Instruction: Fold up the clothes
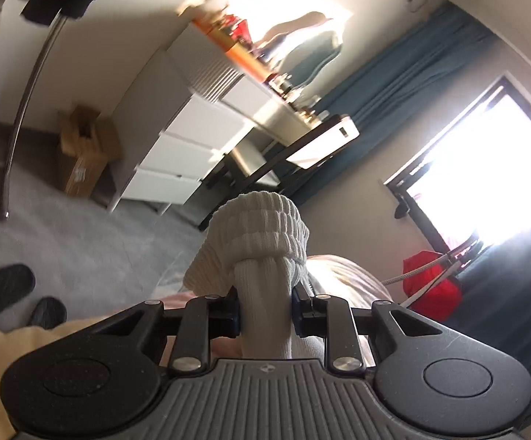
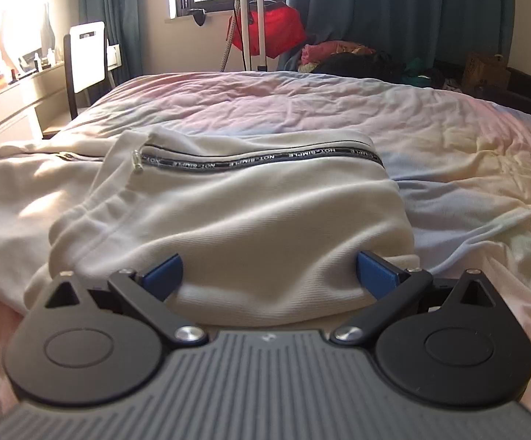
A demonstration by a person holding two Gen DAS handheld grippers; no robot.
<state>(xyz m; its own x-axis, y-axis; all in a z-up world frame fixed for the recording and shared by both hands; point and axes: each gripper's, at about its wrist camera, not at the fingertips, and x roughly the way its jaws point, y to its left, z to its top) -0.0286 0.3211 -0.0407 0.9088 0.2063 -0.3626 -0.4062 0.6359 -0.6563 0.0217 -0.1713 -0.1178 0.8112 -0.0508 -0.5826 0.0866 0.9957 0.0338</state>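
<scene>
Cream ribbed cuff bunched and sticking up out of the left gripper; its blue-padded fingers are pressed in on the narrow ribbed fabric from both sides, pinching it. Cuff is lifted off the bed, camera tilted hard, room looks rotated. Behind the cuff: white drawer unit with clutter on top, cardboard box on grey carpet, teal curtain, bright window, red bag. Dark slippers at lower left, pale yellow cloth along the left edge.

Right gripper sits low at the near edge of the bed, jaws spread wide, blue fingers on either side of the folded edge of the cream sweatshirt. Fabric lies between the pads, left pad touching or just under the cloth; cannot tell whether the right pad touches it. Not squeezing anything.

Sweatshirt lies on the bed sheet, pastel pink-yellow-blue, wrinkled. Garment is partly folded, bulk in the centre, more cream cloth spreading to the left. Black tape with white lettering runs across the top of the fold, zipper pull at its left end. Far side: chair, garment steamer stand, red bag, pile of clothes under teal curtain.
</scene>
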